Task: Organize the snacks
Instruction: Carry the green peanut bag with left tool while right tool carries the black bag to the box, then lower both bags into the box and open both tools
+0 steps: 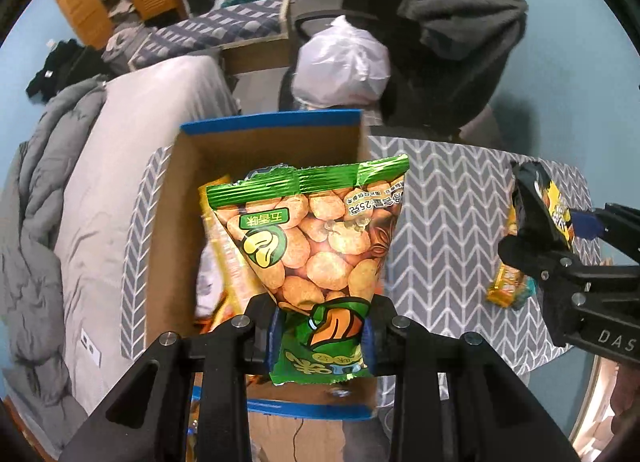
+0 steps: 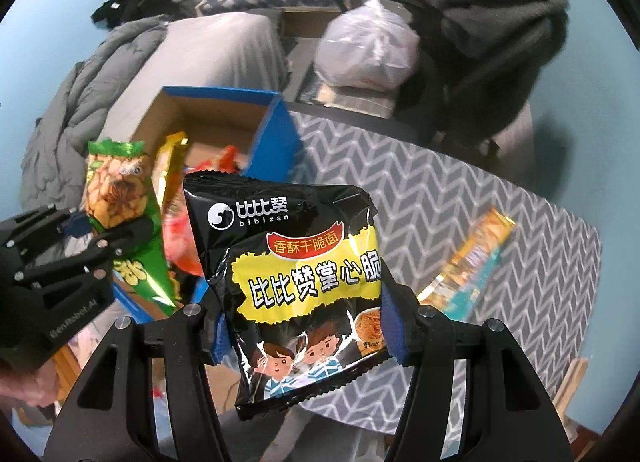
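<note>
Both grippers hold snack packets at the blue-rimmed cardboard box.

Nearest the lens, the left gripper [image 1: 320, 332] pinches a green peanut packet [image 1: 316, 238] by its lower end, hanging it over the open box [image 1: 272, 124], which stands at the left end of the chevron-cloth table [image 1: 460, 198]. Right of it, the right gripper [image 2: 310, 336] clamps a black crispy-noodle packet [image 2: 298, 262] above the cloth, short of the box. One yellow snack bar [image 2: 468, 266] lies far right. Best judged: lower the peanuts below the rim before releasing, flat beside those already inside.
</note>
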Available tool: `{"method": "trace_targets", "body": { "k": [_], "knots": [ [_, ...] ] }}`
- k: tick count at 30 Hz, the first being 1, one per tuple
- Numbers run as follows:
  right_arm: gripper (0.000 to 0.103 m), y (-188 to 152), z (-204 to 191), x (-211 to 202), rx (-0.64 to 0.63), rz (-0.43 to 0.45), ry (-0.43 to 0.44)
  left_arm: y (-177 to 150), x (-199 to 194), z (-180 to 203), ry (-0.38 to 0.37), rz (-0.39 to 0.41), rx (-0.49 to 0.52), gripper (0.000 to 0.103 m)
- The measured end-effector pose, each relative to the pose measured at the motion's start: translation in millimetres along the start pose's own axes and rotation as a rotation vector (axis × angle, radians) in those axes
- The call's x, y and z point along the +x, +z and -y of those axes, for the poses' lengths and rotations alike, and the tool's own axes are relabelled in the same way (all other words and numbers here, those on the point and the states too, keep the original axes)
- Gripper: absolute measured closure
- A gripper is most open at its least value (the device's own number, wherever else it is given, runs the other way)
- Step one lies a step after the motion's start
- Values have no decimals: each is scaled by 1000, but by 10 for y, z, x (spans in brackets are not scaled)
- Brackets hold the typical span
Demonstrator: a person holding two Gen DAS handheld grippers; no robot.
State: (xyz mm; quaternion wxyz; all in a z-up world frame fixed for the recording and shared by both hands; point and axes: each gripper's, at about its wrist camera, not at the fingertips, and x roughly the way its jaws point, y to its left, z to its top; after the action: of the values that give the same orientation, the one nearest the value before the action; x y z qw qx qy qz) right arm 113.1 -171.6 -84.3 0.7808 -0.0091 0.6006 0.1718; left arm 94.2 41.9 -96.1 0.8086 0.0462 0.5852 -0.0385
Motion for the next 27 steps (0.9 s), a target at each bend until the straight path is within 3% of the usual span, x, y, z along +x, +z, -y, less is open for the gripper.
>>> {"method": "trace_targets", "body": {
  "k": [15, 27],
  "knots": [
    [44, 447, -820, 407, -83, -41, 63, -39, 176, -830, 41, -15, -140, 72],
    [43, 686, -1138, 716, -102, -79, 104, -49, 359, -1100, 28, -36, -209, 70]
  ]
}}
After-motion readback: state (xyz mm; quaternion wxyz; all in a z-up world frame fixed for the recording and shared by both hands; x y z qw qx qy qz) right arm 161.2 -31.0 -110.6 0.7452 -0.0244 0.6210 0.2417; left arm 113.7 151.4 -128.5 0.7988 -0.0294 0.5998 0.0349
